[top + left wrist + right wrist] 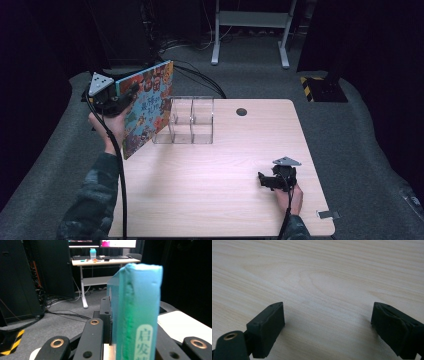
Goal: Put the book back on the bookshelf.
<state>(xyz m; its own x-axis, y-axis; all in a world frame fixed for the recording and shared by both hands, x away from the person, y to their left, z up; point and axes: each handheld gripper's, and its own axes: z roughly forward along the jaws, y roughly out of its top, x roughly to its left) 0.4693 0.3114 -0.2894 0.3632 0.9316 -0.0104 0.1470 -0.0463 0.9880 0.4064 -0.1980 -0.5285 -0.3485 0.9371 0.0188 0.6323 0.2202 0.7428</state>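
The left gripper is clamped on the teal spine of a picture book, holding it upright and tilted above the table's far left corner; in the left gripper view the spine stands between the closed jaws. Just to the right of this gripper, a clear acrylic rack with upright dividers stands on the table, its nearest slot almost under the book's lower edge. The step in hand appears to be slotting the book into that rack: it would go best if the book were squared to the dividers, lowered bottom edge first into one compartment, and released only once it rests on the base. The right gripper lies idle well apart, near the front right of the table, jaws spread wide with nothing between them. The pale wood tabletop is otherwise bare. Beyond it lie grey carpet, trailing cables and the metal legs of a desk against dark curtains.
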